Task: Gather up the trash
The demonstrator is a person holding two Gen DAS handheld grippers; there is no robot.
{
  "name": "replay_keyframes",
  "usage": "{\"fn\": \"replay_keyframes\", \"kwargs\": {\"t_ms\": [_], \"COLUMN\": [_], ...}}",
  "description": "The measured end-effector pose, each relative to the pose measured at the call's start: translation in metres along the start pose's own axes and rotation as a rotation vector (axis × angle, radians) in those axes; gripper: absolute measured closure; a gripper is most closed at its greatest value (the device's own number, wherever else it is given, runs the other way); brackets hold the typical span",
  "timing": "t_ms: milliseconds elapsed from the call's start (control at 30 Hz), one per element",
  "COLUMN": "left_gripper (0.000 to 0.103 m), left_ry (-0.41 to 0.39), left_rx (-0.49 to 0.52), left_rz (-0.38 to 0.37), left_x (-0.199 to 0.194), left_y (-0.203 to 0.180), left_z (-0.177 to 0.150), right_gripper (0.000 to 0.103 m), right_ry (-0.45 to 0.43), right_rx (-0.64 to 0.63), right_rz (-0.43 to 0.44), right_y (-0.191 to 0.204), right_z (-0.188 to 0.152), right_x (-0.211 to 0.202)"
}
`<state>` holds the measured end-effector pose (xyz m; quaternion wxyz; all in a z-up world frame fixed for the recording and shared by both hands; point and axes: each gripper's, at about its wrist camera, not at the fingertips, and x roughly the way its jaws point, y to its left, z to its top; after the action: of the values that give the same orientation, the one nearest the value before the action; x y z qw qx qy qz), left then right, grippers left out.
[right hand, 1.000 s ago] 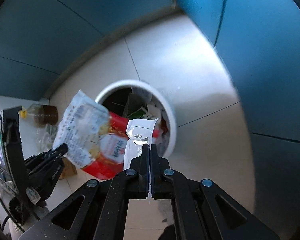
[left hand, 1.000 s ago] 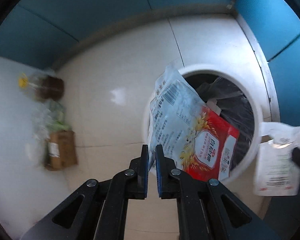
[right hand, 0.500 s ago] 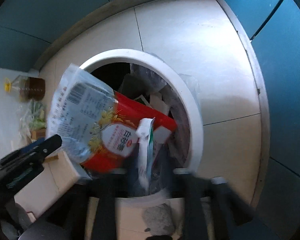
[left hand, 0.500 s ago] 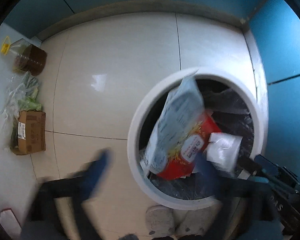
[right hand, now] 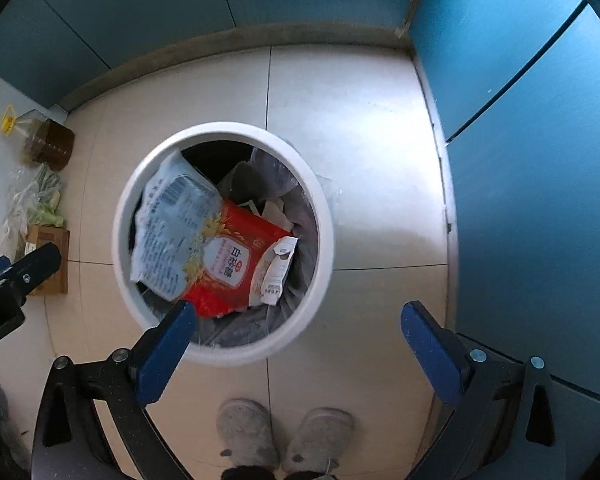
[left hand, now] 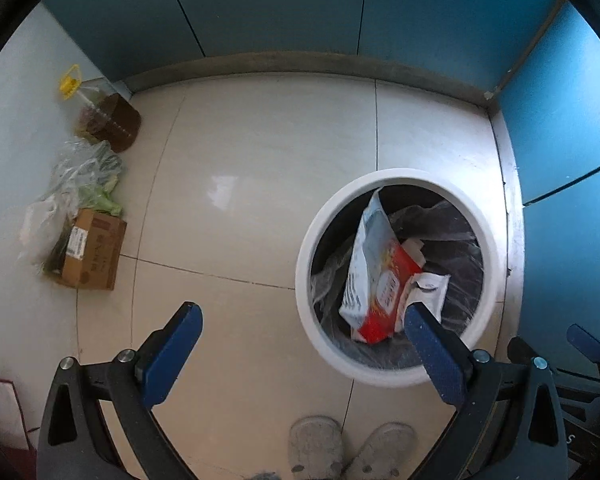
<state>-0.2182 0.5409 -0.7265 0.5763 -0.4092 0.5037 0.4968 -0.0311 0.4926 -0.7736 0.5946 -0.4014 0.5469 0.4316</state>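
A round white trash bin [left hand: 400, 174] [right hand: 228, 128] with a dark liner stands on the tiled floor below both grippers. Inside it lie a large red and white food bag [left hand: 384, 280] [right hand: 228, 264] and a small white pouch [left hand: 430, 286] [right hand: 278, 268]. My left gripper [left hand: 302, 312] points straight down over the bin's left rim, wide open and empty. My right gripper [right hand: 299, 308] hangs over the bin's near right rim. Its jaws are opening, with nothing between them. Part of the left gripper [right hand: 20, 268] shows at the left edge of the right wrist view.
Along the left wall sit an oil bottle [left hand: 104, 120] with a yellow cap, a plastic bag of greens [left hand: 84, 176] and a cardboard box [left hand: 92, 248]. A person's grey shoes [left hand: 316, 448] stand just below. Blue panels close in the back and right.
Both grippers went from shut to wide open. The food bag and the white pouch left the jaws and dropped into the bin. Both views rose and rolled.
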Motion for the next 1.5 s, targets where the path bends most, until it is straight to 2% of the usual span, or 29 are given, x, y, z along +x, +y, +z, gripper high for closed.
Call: {"fn": "replay_keyframes", "kwargs": {"t_ms": [200,300,500,733,967,1167,1367,1500], "left_gripper": [0.000,0.000,0.000,0.000,0.000,0.000,0.000,0.000], "left_ry": [-0.033,-0.057,-0.127,-0.207,-0.302,-0.344,-0.300,-0.316], "left_rx": [-0.028,-0.028,0.000,0.006,0.054,0.108,0.080,0.078], "left_rz": [-0.012,-0.016,-0.024,-0.058,-0.118,-0.206,-0.343,-0.360], "left_x": [-0.073,-0.125,-0.251,-0.391,-0.501,-0.565,-0.597,-0.616], "left_y": [0.005,0.007,0.012,0.028,0.044,0.060,0.074,0.072], "left_z": [-0.015,-0.024,-0.048,-0.088,-0.135,-0.176,-0.201,-0.215], "right_gripper": [0.000,0.000,0.000,0.000,0.000,0.000,0.000,0.000], "right_ry": [-0.065,-0.098,-0.187,-0.280,-0.350,-0.370,-0.372,-0.386], "right_rx": [-0.027,-0.031,-0.068,-0.066,-0.014,0.003,-0.015,-0.032], "right_rz": [-0.012,-0.015,-0.024,0.010,0.049,0.133,0.202,0.239], "right_y": [-0.003,-0.007,-0.009,-0.011,-0.015,-0.014,-0.016,-0.019], "right_z": [-0.016,-0.025,-0.052,-0.103,-0.175,-0.236,-0.282,-0.299], "right_x": [-0.083,-0.138,-0.277,-0.438,-0.564,-0.639,-0.691,-0.713]}}
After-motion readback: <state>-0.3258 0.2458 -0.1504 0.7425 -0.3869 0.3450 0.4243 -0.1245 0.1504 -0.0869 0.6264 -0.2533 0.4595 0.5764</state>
